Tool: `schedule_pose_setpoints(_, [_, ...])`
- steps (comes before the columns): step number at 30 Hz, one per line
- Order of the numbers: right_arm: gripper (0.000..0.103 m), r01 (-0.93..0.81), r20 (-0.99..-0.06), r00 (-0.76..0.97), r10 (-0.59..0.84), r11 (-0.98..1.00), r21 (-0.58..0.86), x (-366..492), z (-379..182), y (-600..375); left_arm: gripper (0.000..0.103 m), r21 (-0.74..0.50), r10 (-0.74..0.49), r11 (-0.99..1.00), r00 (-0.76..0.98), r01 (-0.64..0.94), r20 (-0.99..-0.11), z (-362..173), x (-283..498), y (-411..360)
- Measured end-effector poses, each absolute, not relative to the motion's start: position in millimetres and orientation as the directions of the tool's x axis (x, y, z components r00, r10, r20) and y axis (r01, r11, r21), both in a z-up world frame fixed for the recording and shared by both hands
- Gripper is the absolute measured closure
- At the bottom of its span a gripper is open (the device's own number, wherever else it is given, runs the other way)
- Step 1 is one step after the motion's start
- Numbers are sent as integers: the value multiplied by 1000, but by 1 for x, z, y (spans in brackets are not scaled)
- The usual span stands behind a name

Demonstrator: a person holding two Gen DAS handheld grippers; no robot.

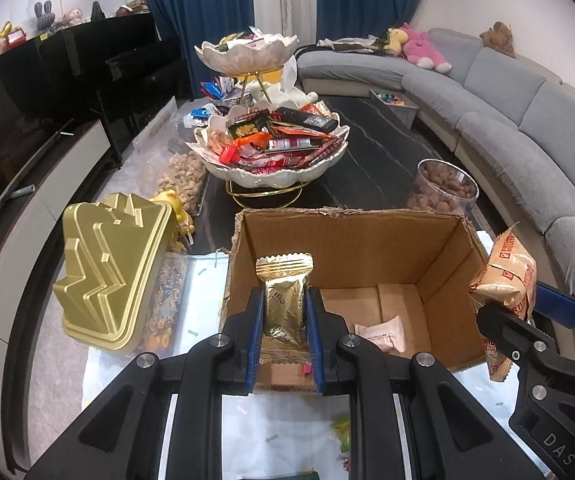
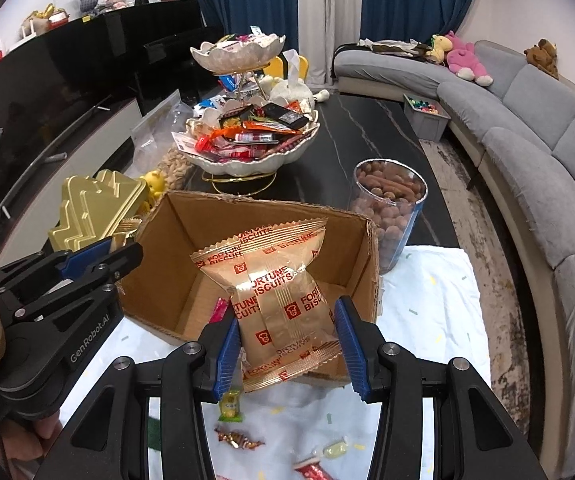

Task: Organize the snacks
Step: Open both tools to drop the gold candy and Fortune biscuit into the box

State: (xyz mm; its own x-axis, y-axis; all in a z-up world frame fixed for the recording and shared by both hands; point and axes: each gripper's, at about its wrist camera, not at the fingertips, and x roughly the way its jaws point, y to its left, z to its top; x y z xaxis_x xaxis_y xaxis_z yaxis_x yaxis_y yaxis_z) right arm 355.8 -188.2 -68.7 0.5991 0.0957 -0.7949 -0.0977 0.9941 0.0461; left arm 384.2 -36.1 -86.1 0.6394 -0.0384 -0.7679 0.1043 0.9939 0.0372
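Nearest the right wrist camera, loose wrapped candies (image 2: 238, 439) lie on the white cloth (image 2: 439, 320) that covers the near end of the desk. Above them the right gripper (image 2: 287, 350) has its jaws clamped on a Fortune Biscuits packet (image 2: 275, 292), held over the near edge of the open cardboard box (image 2: 255, 216). The left gripper (image 1: 285, 320) has its jaws pressed tight on a slim gold foil snack packet (image 1: 283, 296), upright above the same box's near wall. On the box floor lie a pale pink wrapped snack (image 1: 381, 336) and a small red candy (image 1: 306, 368). Just left of the box sits a gold stepped lid (image 1: 111, 264) on a clear container. Just beyond the box's right corner stands a clear round jar of brown nuts (image 2: 387, 204). Farther back on the dark desk, a two-tier shell-shaped bowl stand (image 1: 271, 176) is heaped with snack packets. A grey sofa (image 1: 527, 120) curves along the right.
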Motion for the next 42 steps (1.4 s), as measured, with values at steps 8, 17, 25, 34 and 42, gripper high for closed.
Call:
schedule_pose_setpoints(8, [56,-102,-805,585,97,994,46,369,-78,-186,82,32,-44,994,628,108,-777,-97,398,-36])
schedule_pose_setpoints(17, [56,-113,-811,578,91,993,32,377,-84,-185,81,22,-59,992,607,126,-792,-106,408,-37])
schedule_pose_setpoints(25, [36,-101,-803,593,57,995,-3,376,-79,-187,60,35,-37,994,608,106,-793,-106,404,-33])
schedule_pose_setpoints(34, [31,-81,-788,614,53,997,4,366,-68,-190,40,49,-15,995,629,85,-778,-92,391,-29])
schedule_pose_setpoints(42, [31,-75,-774,631,53,997,7,353,-56,-192,35,64,-5,994,646,83,-763,-79,380,-29])
